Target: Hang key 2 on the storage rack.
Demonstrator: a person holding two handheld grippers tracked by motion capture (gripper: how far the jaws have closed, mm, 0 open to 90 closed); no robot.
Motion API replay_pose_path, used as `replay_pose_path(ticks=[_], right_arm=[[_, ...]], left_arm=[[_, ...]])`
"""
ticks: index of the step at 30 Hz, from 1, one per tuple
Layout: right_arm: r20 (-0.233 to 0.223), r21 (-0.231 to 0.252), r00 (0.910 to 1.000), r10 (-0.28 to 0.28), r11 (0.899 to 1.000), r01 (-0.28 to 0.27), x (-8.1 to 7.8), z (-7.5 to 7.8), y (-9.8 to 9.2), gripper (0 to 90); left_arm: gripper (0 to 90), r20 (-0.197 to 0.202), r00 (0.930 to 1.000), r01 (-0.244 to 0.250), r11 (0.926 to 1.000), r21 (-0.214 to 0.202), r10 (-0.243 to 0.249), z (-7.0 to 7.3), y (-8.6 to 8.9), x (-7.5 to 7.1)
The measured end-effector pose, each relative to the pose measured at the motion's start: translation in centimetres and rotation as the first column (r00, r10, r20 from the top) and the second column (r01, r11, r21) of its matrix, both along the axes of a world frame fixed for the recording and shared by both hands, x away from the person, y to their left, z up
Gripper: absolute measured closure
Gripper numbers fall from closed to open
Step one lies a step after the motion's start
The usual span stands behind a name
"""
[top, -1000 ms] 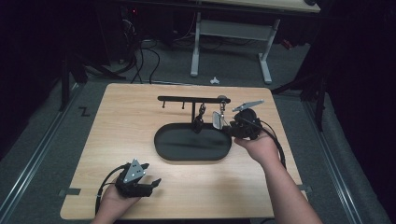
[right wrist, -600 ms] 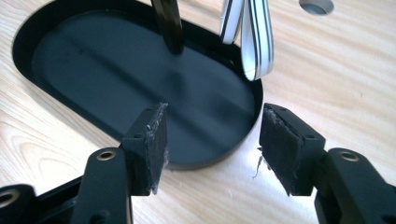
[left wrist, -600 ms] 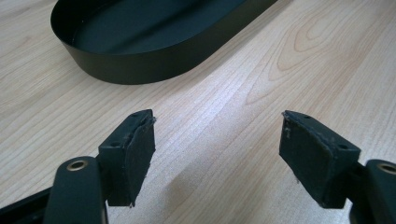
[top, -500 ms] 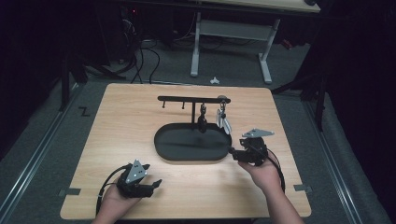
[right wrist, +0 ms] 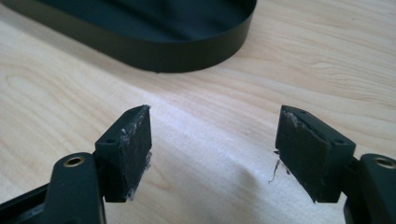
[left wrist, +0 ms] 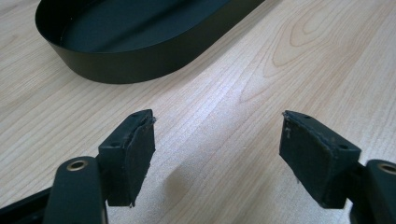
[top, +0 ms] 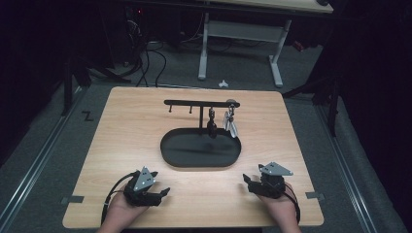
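- Black rack [top: 201, 103] with hooks stands mid-frame in the high view, rising from the far edge of the black oval tray [top: 170, 158].
- Two things hang on the right part of its bar: a small dark item [top: 212, 127] and, just right of it, a pale silvery item [top: 230, 124]; too small to tell what exactly.
- Two hooks [top: 180, 108] at the left of the bar look bare.
- Tray inside looks empty, nothing on the wooden surface [top: 131, 121] left to pick up.
- Left gripper [top: 163, 193] sits lower left of the frame, low over the surface, jaws apart, nothing between them; same in the left gripper view [left wrist: 217, 154], tray wall at the upper left.
- Right gripper [top: 247, 180] sits lower right, jaws apart, holding nothing; right gripper view [right wrist: 212, 151] has the tray wall at the top.
- Both grippers well apart from the rack.
- Judgement: hanging looks done, hands parked at the near edge; likely nothing left, unless more items come for the bare hooks.
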State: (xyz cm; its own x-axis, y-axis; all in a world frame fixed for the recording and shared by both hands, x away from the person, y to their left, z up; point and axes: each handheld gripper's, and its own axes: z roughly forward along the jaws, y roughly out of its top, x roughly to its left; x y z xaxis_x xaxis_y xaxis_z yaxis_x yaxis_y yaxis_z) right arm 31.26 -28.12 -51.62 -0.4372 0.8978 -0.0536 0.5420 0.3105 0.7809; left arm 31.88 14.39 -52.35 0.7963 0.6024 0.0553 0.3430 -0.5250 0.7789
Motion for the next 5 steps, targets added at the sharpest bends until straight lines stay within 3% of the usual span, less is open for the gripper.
replay_pose_path(ticks=[5], right_arm=[[-0.003,0.005,1.0000,-0.002,1.000,0.002,0.35,-0.16,-0.04,26.7]], left_arm=[[27.2,0.002,1.0000,-0.005,1.0000,-0.002,0.005,0.09,0.37,-0.11]])
